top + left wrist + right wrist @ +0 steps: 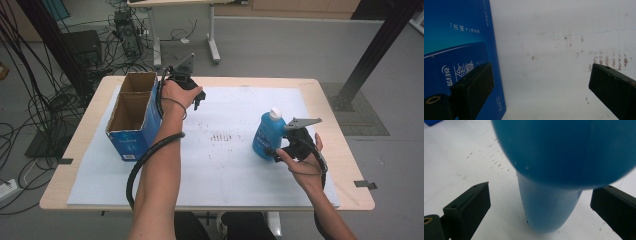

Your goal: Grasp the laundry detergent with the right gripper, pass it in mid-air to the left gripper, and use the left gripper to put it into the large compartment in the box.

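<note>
While upright, the blue bottle (554, 202) stands between the right gripper (539, 205) jaws

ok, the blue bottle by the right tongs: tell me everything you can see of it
The blue bottle looks like glossy plastic, with a white cap and a pale label on its front. It stands upright on the white sheet covering the table, right of centre. The right tongs sit open around its lower body, jaws on either side with a gap to each, so nothing grips it yet. The level of its contents cannot be told.
</note>
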{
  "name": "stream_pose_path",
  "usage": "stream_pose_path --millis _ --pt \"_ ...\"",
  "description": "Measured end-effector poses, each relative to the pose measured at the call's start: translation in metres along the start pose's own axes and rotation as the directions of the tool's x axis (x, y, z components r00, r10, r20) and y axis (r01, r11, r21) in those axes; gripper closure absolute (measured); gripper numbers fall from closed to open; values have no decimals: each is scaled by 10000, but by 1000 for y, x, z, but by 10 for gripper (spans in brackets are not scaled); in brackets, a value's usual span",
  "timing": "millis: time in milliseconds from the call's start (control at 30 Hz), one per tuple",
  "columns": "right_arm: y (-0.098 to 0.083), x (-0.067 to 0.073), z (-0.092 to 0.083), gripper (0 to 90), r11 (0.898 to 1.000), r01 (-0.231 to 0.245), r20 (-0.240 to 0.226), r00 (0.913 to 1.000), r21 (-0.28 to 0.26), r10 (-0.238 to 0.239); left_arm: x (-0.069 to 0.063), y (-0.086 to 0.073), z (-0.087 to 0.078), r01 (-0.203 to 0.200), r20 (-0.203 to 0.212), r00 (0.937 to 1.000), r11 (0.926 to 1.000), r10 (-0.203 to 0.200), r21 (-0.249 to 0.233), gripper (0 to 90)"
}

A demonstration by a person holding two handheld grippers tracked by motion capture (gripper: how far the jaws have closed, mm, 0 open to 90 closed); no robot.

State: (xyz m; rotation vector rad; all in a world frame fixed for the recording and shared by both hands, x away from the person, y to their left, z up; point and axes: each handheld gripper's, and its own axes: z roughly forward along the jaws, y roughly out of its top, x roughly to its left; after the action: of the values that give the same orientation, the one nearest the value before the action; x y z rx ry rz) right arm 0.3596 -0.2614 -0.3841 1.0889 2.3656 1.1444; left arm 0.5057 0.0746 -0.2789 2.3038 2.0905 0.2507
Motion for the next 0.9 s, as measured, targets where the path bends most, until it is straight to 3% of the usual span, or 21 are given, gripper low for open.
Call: stream_pose_path --millis 467,900 --pt "-4 1 8 18 9951 -225 268 9993 -962 252 -8 3 0 -110 3 9999 9999 110 -6 65" --pt "0 2 12 18 9936 -156 328 9993 -1115 193 -8 3 -3 -119 24 9999 9999 119 -52 65"
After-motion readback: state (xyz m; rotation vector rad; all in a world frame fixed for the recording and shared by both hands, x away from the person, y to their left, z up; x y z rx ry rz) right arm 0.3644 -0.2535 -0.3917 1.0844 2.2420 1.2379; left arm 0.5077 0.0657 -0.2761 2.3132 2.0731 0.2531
